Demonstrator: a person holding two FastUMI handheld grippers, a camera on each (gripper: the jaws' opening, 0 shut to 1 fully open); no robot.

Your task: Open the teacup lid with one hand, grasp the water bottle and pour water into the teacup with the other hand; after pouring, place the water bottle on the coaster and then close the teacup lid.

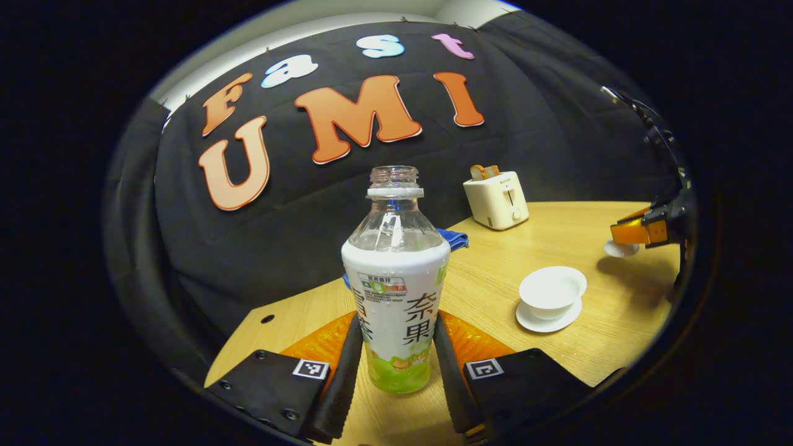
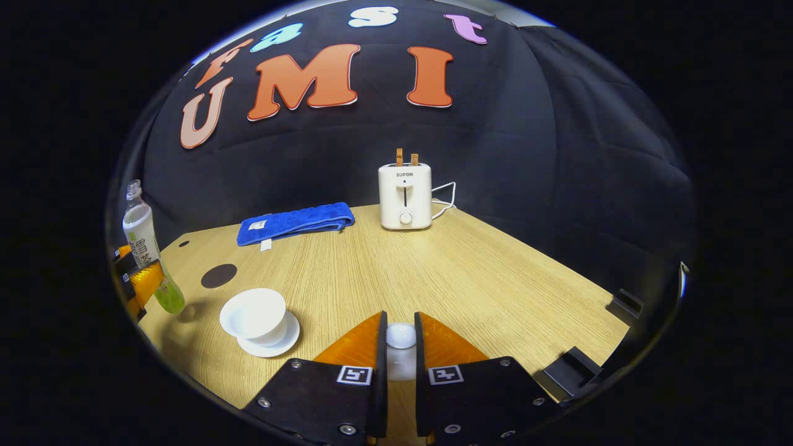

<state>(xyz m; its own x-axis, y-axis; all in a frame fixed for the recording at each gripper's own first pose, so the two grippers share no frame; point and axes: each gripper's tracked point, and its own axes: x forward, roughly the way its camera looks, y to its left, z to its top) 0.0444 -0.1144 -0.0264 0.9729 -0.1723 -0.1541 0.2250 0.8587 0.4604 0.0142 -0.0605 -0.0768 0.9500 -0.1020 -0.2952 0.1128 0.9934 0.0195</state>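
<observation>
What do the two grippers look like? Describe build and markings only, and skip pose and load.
The left gripper has two black base plates fastened with small screws, each plate carrying a square black-and-white marker tag. Two long, narrow jaws run forward from the plates. The right gripper is built the same way, with its own marker tags.

— What stands in my way?
— Teacup [image 2: 255,317] at the left, towel [image 2: 295,223] and toaster [image 2: 405,196] along the back.
— And open room?
— Bare table [image 2: 471,279] through the middle and the right; I can pass there.
</observation>
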